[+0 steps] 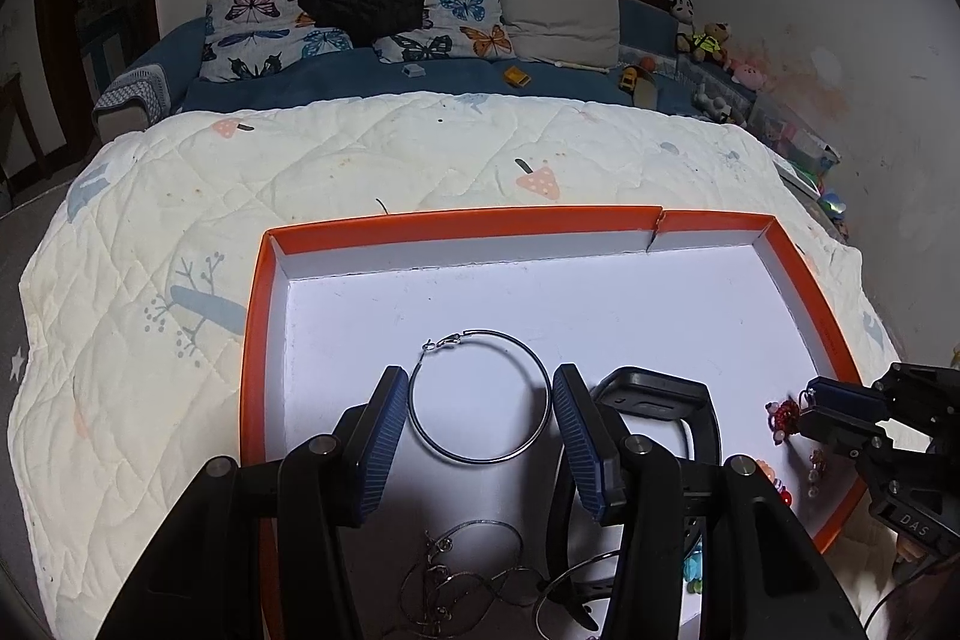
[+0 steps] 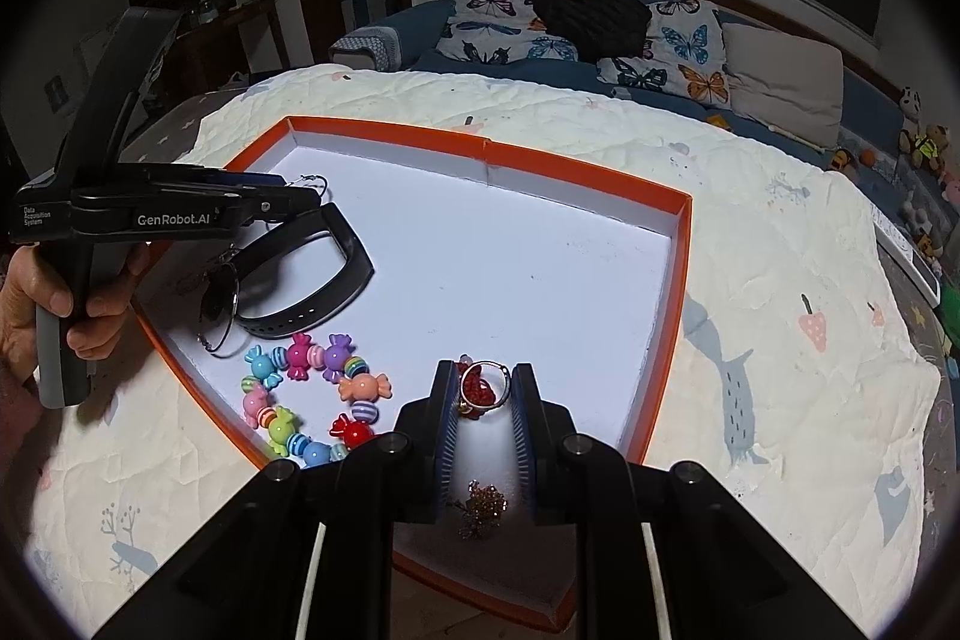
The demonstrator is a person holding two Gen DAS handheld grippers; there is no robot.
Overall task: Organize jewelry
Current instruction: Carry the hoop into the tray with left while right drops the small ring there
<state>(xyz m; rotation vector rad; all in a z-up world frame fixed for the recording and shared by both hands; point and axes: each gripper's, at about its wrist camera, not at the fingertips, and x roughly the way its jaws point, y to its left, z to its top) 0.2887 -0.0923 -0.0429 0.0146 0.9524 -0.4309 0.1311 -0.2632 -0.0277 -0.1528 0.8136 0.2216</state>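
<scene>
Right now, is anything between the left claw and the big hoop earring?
Nothing visible: the hoop earring lies flat on the tray floor, framed by the open left claw, with the black band just to its right.

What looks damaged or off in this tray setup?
The orange tray has a split in its far wall: the rim is cracked and the two sides sit slightly misaligned. The same seam shows in the right wrist view. Otherwise only loose jewelry, such as the hoop earring; nothing spilled outside.
</scene>
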